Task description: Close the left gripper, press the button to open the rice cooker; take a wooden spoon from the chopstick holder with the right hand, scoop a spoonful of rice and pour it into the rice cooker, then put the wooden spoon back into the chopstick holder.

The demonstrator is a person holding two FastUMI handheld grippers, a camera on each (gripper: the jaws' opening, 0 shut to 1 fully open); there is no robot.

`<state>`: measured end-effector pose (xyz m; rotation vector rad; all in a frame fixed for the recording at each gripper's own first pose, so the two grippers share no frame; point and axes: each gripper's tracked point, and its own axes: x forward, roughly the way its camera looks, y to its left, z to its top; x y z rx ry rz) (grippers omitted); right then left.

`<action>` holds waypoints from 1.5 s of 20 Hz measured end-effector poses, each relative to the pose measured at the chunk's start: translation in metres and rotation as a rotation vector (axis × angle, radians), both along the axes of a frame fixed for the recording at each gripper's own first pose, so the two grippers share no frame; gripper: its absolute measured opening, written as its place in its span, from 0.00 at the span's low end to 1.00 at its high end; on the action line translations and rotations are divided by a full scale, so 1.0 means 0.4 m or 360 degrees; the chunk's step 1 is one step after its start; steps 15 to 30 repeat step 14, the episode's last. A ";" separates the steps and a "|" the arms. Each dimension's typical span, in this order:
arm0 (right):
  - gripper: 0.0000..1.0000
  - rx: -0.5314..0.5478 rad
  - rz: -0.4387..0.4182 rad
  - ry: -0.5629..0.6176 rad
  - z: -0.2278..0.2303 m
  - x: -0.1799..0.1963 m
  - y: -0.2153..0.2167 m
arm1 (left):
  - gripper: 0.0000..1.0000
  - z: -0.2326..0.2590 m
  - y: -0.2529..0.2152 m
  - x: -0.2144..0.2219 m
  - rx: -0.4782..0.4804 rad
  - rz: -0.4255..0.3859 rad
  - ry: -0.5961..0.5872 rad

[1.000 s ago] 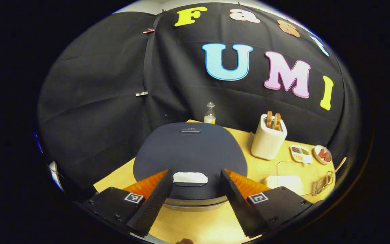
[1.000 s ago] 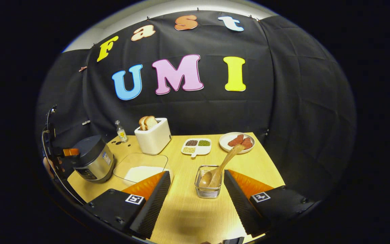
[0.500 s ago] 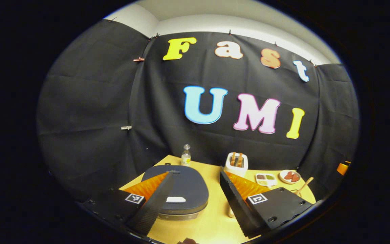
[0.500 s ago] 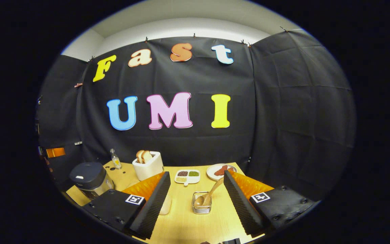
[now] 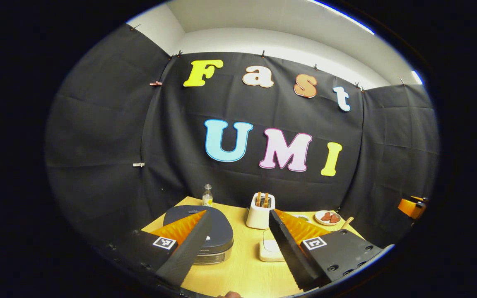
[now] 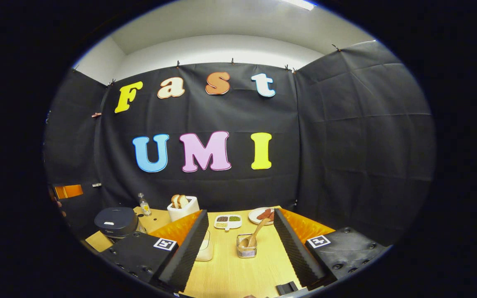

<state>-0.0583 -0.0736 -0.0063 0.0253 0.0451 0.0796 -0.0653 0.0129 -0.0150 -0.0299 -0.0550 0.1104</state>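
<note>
Rice cooker (image 6: 116, 221) at far left of counter (image 6: 230, 277) in right gripper view, lid down flat. In left gripper view, same cooker (image 5: 218, 225) low and just behind left finger.

Left claw (image 5: 239, 212): held back and above counter, fingers spread wide, nothing between them.

Next along to the right: toaster (image 6: 183, 207) at the back, rice tray (image 6: 205, 250) nearer, partly behind a finger.

Then chopstick holder (image 6: 246, 248) at mid-counter, wooden spoon (image 6: 255, 234) standing in it, bowl down, handle leaning up to the right.

Right claw (image 6: 240, 211): also high and back, gaping wide, gripping nothing, holder framed between its 2 fingers but well apart from them.

Step in hand: not settled. Shut lid, spoon in holder and 2 empty claws would fit a cooker waiting for the button press, or equally a spoon already returned and a lid down again. Inside of the cooker hidden, so no telling whether rice lies in it. No single next move to be named from this.
</note>
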 end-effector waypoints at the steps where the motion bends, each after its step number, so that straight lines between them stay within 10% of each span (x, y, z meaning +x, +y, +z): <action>1: 0.98 -0.0004 -0.0004 -0.0011 0.007 -0.010 0.001 | 0.96 0.005 -0.002 -0.008 0.0005 -0.0004 -0.0005; 30: 0.98 -0.0056 -0.0020 -0.0019 -0.007 0.025 -0.014 | 0.95 0.053 -0.028 0.040 0.0113 -0.0023 -0.0068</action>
